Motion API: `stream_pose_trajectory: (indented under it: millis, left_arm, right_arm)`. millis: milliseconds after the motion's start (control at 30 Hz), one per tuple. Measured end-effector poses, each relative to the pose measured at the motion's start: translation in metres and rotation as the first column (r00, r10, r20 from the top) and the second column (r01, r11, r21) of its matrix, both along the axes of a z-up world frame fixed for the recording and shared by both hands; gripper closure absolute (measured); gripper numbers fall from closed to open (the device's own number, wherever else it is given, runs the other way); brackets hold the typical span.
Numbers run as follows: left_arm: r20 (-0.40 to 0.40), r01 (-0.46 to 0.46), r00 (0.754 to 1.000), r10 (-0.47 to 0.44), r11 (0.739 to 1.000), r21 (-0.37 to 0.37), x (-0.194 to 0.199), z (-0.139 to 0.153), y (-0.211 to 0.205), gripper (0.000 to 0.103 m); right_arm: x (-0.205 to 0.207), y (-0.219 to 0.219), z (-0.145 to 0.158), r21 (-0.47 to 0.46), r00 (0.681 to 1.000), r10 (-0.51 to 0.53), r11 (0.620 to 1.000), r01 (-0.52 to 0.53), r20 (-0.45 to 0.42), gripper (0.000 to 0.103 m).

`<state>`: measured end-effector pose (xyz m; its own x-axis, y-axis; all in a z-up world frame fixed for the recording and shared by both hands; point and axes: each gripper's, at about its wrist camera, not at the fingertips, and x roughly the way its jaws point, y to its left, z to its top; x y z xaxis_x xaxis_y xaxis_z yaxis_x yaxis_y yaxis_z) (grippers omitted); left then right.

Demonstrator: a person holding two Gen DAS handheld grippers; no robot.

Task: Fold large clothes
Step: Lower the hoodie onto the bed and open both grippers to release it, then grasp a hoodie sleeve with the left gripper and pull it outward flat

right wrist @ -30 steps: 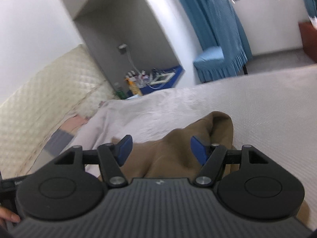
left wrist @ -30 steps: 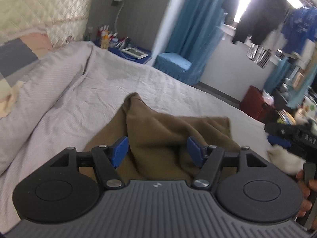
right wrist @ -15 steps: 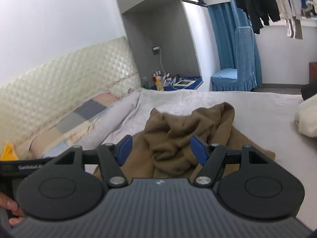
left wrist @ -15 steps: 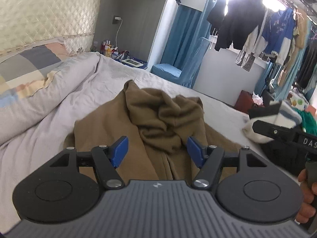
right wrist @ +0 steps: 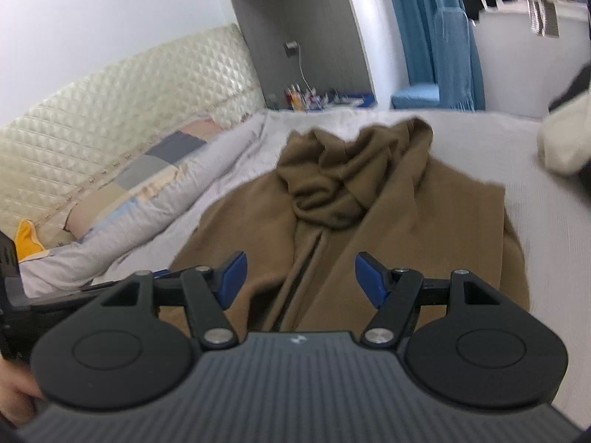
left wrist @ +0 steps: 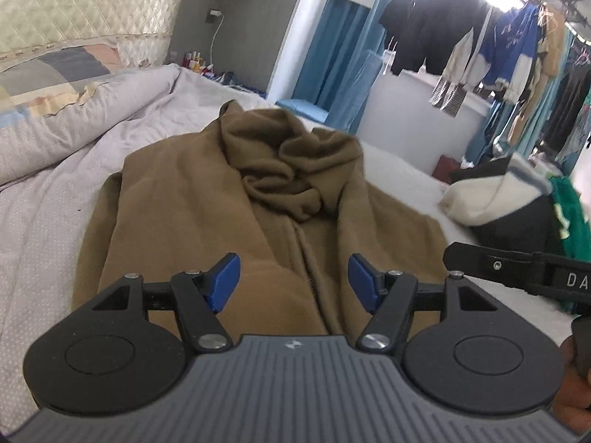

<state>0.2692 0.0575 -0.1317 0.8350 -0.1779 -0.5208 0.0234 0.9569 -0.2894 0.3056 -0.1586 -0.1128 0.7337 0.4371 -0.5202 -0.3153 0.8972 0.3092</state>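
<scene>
brown hooded jacket [left wrist: 229, 229] lies front-up on the bed [left wrist: 44, 221], hood bunched; left gripper [left wrist: 293, 278] and right gripper [right wrist: 297, 277] both spread, holding nothing: flatten hood before folding sides inward.

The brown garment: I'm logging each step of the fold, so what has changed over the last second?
Both grippers, left and right, drew back from the brown garment, so more of it shows: the body spread on the bed, with bunched fabric at its far end. Nothing was grasped or released. Fingers stayed open and empty.
</scene>
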Motion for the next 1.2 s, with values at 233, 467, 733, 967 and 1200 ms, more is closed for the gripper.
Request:
stream_pose_trajectory:
  millis: [233, 467, 733, 967, 1200]
  left_arm:
    - [-0.115, 0.016, 0.993, -0.015, 1.0, 0.007, 0.031, -0.039, 0.005, 0.053]
    - [-0.265, 0.005, 0.964, -0.009, 1.0, -0.017, 0.065, -0.08, 0.009, 0.06]
    - [-0.261, 0.018, 0.965, -0.006, 0.999, 0.042, 0.072, -0.086, -0.002, 0.06]
    - [-0.226, 0.01, 0.974, 0.002, 0.999, 0.051, 0.06, -0.08, -0.006, 0.058]
    - [-0.181, -0.06, 0.982, 0.049, 0.997, -0.056, 0.068, -0.085, 0.0, 0.048]
  right_arm:
    - [0.022, 0.006, -0.032, -0.054, 0.995, -0.051, 0.997, 0.047, -0.081, 0.036]
    - [0.05, 0.005, -0.074, -0.078, 0.968, -0.076, 0.995, 0.059, -0.238, 0.044]
    - [0.065, 0.002, -0.099, -0.077, 0.934, -0.106, 0.993, 0.084, -0.342, 0.05]
    - [0.055, -0.011, -0.094, -0.009, 0.93, -0.099, 0.995, 0.102, -0.354, 0.05]
    - [0.055, -0.015, -0.092, 0.022, 0.929, -0.095, 0.994, 0.11, -0.358, 0.048]
